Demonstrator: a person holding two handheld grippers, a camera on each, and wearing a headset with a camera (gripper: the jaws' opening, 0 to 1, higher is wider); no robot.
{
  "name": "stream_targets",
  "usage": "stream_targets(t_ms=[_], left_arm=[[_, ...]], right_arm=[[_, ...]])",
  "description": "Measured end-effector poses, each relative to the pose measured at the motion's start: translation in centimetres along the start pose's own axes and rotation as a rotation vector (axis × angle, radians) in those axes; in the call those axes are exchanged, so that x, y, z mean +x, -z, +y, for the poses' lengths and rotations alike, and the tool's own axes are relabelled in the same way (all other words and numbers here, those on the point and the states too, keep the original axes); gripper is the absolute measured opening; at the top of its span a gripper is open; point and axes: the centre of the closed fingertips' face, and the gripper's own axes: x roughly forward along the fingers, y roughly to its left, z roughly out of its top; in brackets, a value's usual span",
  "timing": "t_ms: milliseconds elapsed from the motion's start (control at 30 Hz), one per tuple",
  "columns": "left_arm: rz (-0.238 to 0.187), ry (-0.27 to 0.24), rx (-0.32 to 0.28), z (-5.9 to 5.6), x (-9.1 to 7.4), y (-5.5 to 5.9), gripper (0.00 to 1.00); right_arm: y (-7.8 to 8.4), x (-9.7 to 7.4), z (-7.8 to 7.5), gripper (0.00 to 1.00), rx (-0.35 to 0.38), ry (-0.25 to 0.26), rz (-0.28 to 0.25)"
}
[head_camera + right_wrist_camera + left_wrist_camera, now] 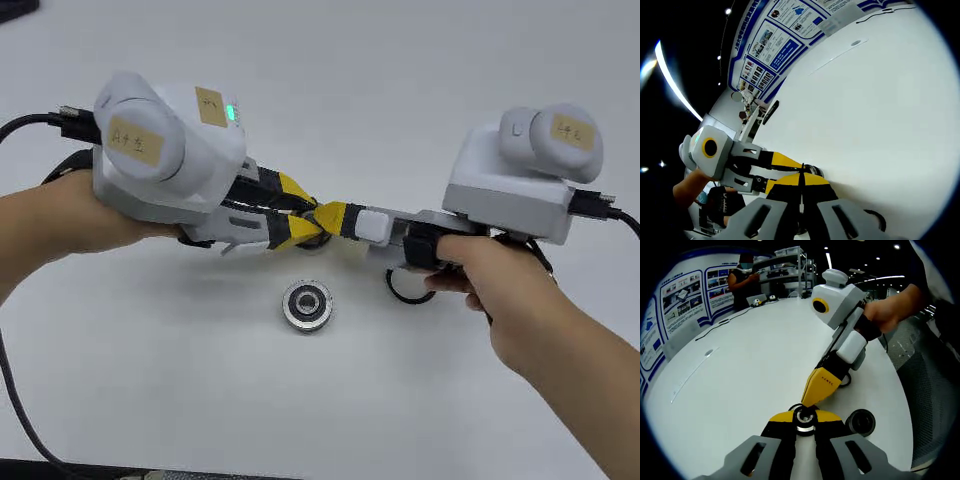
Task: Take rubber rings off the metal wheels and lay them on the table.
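Note:
My left gripper (303, 226) comes in from the left and is shut on a small metal wheel (803, 421), held just above the white table (330, 90). The wheel sits between its yellow jaw tips in the left gripper view. My right gripper (327, 218) comes in from the right, tip to tip with the left one. Its yellow jaws (822, 384) are shut and pinch the thin black rubber ring (792, 408) at the wheel's rim. In the right gripper view the right gripper (801, 180) shows no gap between its jaws, with the left gripper (765, 162) just beyond them.
A second metal wheel (307, 304) with its black ring on it lies flat on the table below the grippers. A loose black rubber ring (403, 291) lies under my right hand. A person (742, 275) stands at the table's far end, near shelves.

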Motion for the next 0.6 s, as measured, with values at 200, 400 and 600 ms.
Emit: stream_targets(t_ms=[200, 400, 600], left_arm=[[0.004, 0.000, 0.002, -0.01, 0.02, -0.02, 0.13], [-0.004, -0.009, -0.005, -0.04, 0.01, -0.06, 0.13], [0.001, -0.015, -0.014, -0.05, 0.01, -0.11, 0.13]], right_arm=[[-0.06, -0.18, 0.16, 0.01, 0.026, -0.001, -0.013], [-0.11, -0.32, 0.19, 0.02, 0.041, 0.005, -0.025], [-0.14, -0.37, 0.17, 0.02, 0.067, 0.003, -0.029]])
